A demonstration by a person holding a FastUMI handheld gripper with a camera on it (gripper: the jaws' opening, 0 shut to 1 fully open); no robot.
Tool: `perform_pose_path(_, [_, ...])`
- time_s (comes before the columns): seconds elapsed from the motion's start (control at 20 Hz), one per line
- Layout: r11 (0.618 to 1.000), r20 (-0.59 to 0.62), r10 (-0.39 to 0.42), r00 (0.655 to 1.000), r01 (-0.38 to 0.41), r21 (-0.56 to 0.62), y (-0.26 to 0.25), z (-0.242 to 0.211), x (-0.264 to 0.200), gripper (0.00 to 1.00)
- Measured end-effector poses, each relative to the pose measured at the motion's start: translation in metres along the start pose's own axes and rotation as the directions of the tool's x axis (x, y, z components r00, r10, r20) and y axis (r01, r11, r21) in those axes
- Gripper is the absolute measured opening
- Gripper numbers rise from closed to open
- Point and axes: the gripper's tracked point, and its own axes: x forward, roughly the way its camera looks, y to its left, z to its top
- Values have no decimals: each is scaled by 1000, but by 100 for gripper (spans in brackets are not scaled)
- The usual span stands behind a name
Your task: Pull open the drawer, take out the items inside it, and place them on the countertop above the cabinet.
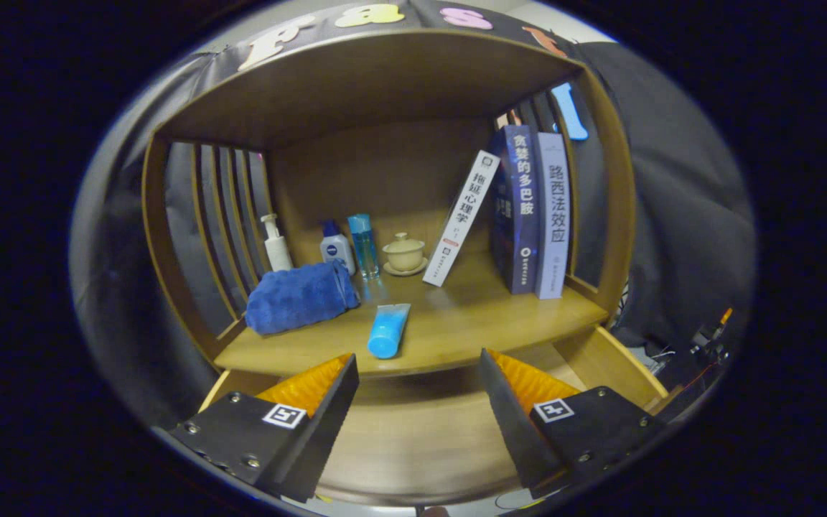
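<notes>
We see our gripper [419,402] with its fingers spread wide and holding nothing, low in the frame over the pulled-out drawer [413,438], whose smooth wooden bottom lies between and under them. Just beyond the fingers, at mid-frame, a glossy blue tube [388,330] lies on the wooden countertop [485,316]. Left of it sits a plush blue towel [298,296]; toward the upper right stand three books [528,208], one leaning.
</notes>
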Motion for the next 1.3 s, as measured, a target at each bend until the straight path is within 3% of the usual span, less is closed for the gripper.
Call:
perform_pose_path(0.3, [999,123,20,992,-25,45,-14,6,-84,99])
perform_pose_path(0.6, [996,196,12,981,-28,80,-37,-29,-141,99])
perform_pose_path(1.15, [994,181,47,982,-27,-109,-50,-136,-138,99])
perform_pose_path(1.3, [993,164,44,985,-26,-113,-56,-154,-129,99])
